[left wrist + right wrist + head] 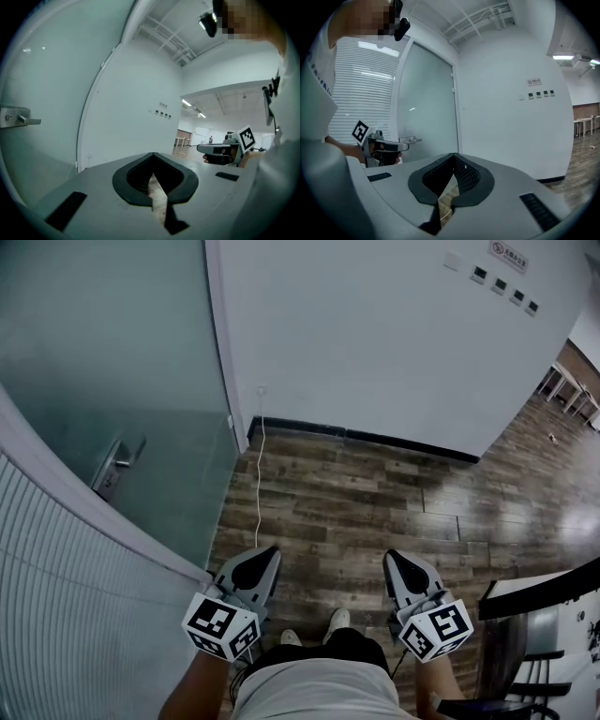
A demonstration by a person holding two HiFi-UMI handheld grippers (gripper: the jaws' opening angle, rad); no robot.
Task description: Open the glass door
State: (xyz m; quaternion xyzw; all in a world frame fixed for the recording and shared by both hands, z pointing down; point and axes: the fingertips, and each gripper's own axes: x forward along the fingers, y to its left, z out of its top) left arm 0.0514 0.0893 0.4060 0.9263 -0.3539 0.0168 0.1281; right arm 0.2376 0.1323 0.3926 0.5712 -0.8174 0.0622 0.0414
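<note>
1. Both tools are clenched on nothing. The left tool [265, 557] and right tool [398, 561] sit side by side in front of the body, jaw tips meeting, pointing roughly at the wall.
2. The door [112, 343], frosted glass, stands shut to the left of the tools and well apart from both.
3. The wall [375, 334] lies straight ahead. Carrying on this line would likely end at plaster, not glass, so a turn left looks needed first.
4. The handle [114, 468], a thin metal lever, sits on the door, nearer the left tool. Clenched jaws could only nudge it and may skid off. Releasing them too late risks knocking the glass.
5. Which way the door swings cannot be told, so a push or pull the wrong way would strain the lever.
6. A white cable [258, 479] trails from the wall across the floor [375, 512] toward the feet and could catch a shoe mid-step.
</note>
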